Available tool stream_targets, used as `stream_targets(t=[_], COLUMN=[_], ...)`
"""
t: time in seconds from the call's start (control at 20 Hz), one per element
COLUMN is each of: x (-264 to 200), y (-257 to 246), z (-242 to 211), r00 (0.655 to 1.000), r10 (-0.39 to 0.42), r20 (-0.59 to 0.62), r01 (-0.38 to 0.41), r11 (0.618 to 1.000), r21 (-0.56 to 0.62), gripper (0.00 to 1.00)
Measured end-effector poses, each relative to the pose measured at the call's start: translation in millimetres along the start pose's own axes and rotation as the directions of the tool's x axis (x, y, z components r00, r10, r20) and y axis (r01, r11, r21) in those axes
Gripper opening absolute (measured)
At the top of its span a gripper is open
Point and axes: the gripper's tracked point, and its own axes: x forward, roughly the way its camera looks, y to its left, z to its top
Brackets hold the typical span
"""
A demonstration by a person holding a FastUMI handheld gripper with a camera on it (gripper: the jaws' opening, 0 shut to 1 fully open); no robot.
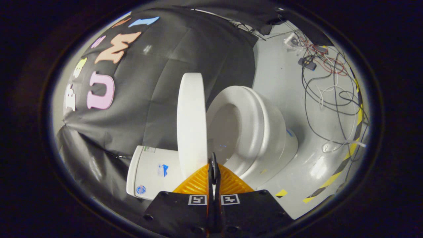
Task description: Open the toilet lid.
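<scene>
The tongs are pressed together on nothing, tips at the rim of the lid, which stands raised just ahead, with the seat beyond. I'd nudge it gently against the tank, then back straight off.

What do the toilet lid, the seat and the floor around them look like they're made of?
The toilet lid, raised just ahead of the closed gripper, looks like matte white plastic: even and dull. The seat and bowl look glossier, perhaps glazed ceramic or shiny plastic, with soft highlights. The floor seems smooth, painted or coated grey, with glare patches.
</scene>
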Motion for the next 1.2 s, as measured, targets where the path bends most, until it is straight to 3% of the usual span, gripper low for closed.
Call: stream_targets(t=[0.25,0.7,1.2], x=[-11,-19,-26], y=[31,78,124], z=[5,-4,-15], r00=[1.0,0.999,0.995], r10=[-0.001,-0.011,-0.008], r20=[0.01,0.052,0.102], r01=[0.002,0.018,0.048], r11=[0.996,0.991,0.914], r21=[-0.093,-0.131,-0.403], gripper=[0.01,0.01,0.01])
